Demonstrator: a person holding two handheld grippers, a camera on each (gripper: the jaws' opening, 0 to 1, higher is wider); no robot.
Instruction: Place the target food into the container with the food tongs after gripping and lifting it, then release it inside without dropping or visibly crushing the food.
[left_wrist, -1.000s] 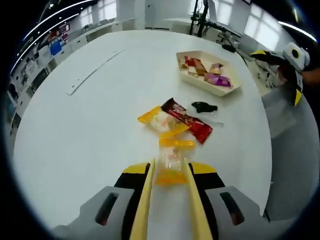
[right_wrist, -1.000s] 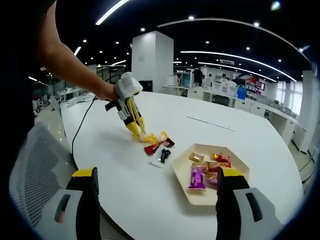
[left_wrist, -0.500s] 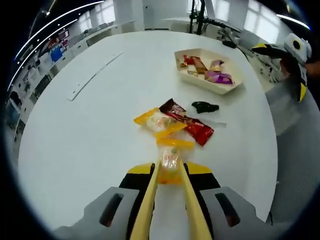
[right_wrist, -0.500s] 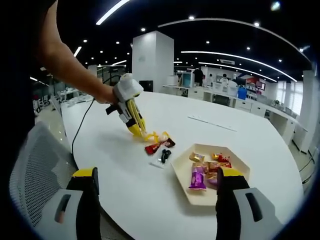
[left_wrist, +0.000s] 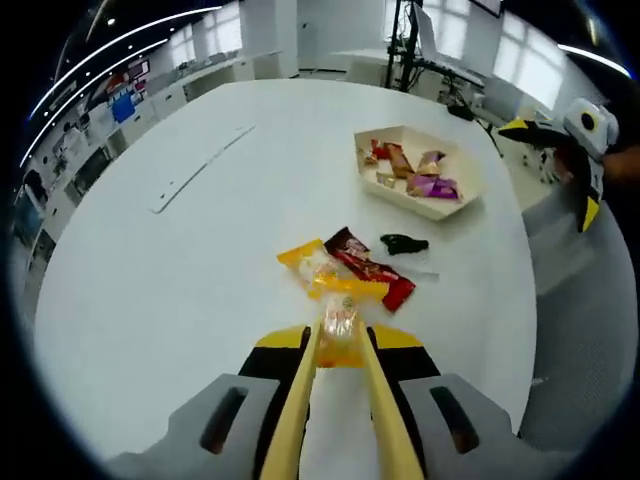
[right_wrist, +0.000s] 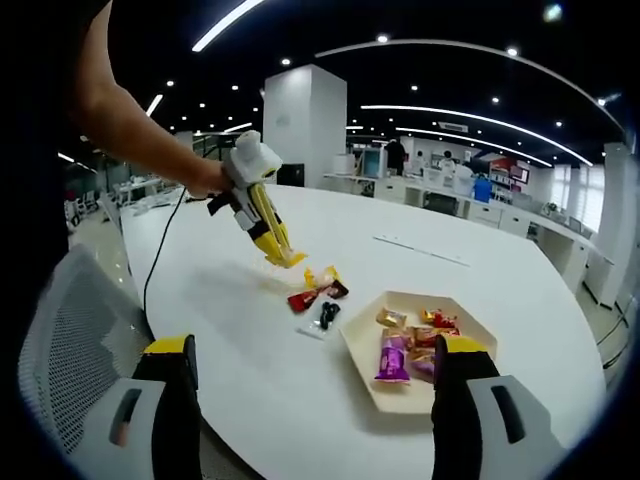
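My left gripper (left_wrist: 340, 326) holds yellow food tongs shut on a clear, yellow-ended snack packet (left_wrist: 340, 338), raised a little above the white table (left_wrist: 180, 270). In the right gripper view, a hand holds that left gripper (right_wrist: 284, 260) tilted down, with the yellow packet (right_wrist: 291, 261) at its tip above the table. The container, a beige hexagonal tray (left_wrist: 445, 205) (right_wrist: 362, 360), holds several wrapped snacks and lies beyond the loose pile. My right gripper (right_wrist: 317, 345) stands open and empty near the table's edge, in front of the tray.
On the table lie a yellow packet (left_wrist: 308, 263), a red packet (left_wrist: 372, 272) (right_wrist: 305, 297) and a dark green packet (left_wrist: 403, 243) (right_wrist: 326, 315). A grey mesh chair (right_wrist: 60, 340) stands at the left, and a cable (right_wrist: 160, 250) runs across the table.
The left tongs shut on the yellow-ended packet and lifted it off the table, away from the pile. The right gripper has stayed still.
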